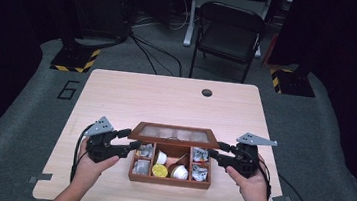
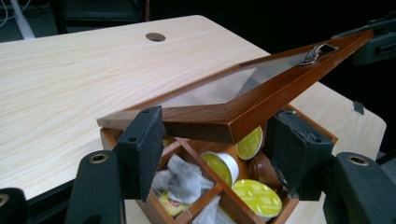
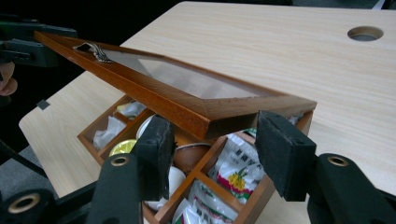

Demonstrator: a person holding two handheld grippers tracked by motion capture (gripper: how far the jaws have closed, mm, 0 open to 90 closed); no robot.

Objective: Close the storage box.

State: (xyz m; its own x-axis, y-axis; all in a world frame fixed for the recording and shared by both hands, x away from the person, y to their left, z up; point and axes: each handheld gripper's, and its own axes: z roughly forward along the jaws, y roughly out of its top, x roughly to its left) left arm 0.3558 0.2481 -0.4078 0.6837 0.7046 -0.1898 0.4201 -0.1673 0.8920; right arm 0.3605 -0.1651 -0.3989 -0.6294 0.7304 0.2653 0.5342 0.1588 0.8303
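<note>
You are looking at a wooden box (image 1: 169, 181) whose rear compartments are hidden under its half-raised glass-paned lid (image 1: 175, 134) in the high view, and the wrappers in it are too small there to read. Both gripper views are cutting off the near corners of the box at the bottom edge. The box is sitting low in the middle of the high view on the pale table (image 1: 166, 99), and you are flanking it: your left tongs (image 1: 132, 140) are reaching the lid's left end, your right tongs (image 1: 215, 150) its right end. In the left gripper view the left tongs (image 2: 215, 147) are straddling the lid's near corner (image 2: 219, 123), spread, with gaps showing between pads and wood. In the right gripper view the right tongs (image 3: 215, 149) are likewise spread about the lid's corner (image 3: 243, 114), not pinching it. The lid is tilting over the box, its metal clasp (image 2: 315, 53) in the upper right of the left gripper view. Inside the divided box, yellow-topped coffee pods (image 2: 257, 197), a brown pod (image 3: 189, 156) and crinkled tea sachets (image 3: 236, 170) are lying in separate compartments.
</note>
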